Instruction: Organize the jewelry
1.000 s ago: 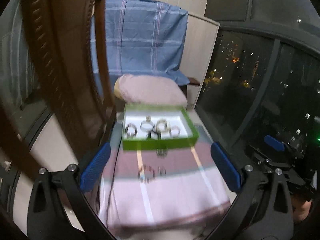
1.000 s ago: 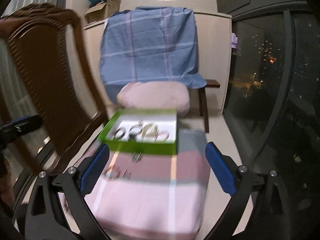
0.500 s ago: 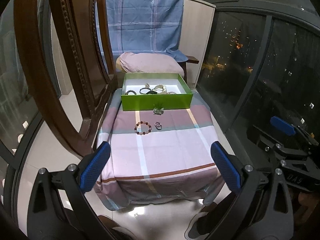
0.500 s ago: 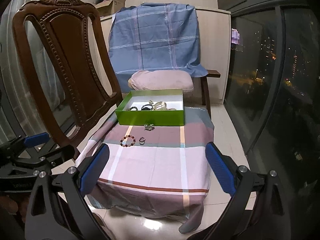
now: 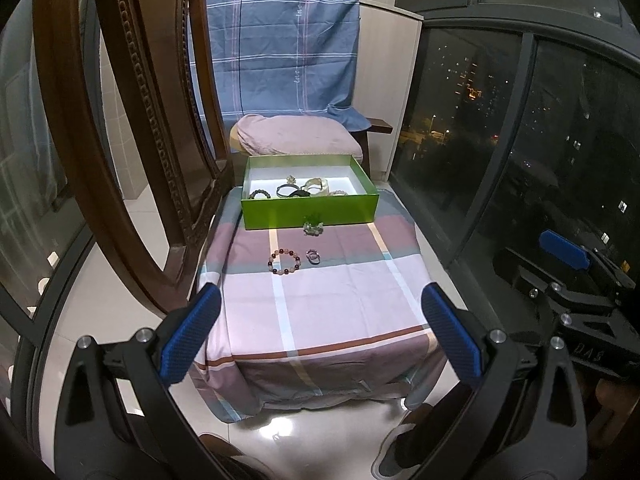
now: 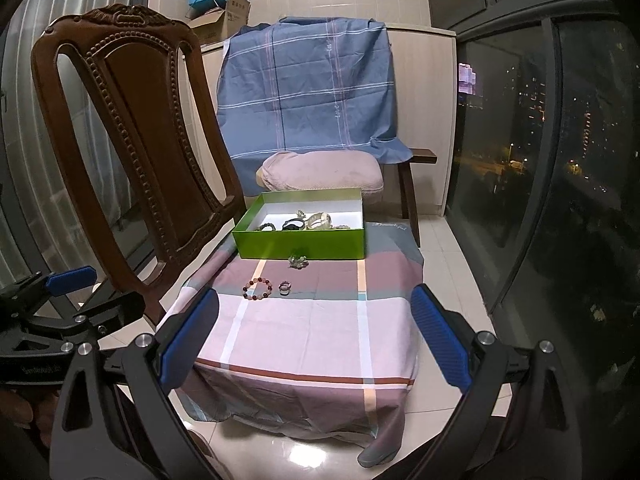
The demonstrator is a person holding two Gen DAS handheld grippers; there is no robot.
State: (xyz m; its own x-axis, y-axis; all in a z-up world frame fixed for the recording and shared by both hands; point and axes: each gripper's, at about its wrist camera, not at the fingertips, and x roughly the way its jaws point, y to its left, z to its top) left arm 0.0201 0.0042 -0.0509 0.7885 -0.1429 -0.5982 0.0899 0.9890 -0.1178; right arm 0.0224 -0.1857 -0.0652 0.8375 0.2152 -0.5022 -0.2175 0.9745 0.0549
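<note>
Both tongs stand wide apart and hold nothing: the left gripper and the right gripper hang off the near end of the cloth-covered table, well short of any jewelry. Beyond them, 3 loose pieces lie on the cloth: a beaded bracelet of reddish and pale beads, a small ring just beside it to the right, and a greenish beaded cluster touching or nearly touching the front wall of the green box. Inside the box, several bracelets and bands already lie together. The step in hand looks like the approach for the next pick, probably the bracelet, as the nearest and largest piece. To do it well, I would come down steeply over 1 side of the loop and close across the bead strand rather than around the whole circle. The cloth is soft and may bunch under the tips, so a light touch matters. The ring is close enough to get knocked.
</note>
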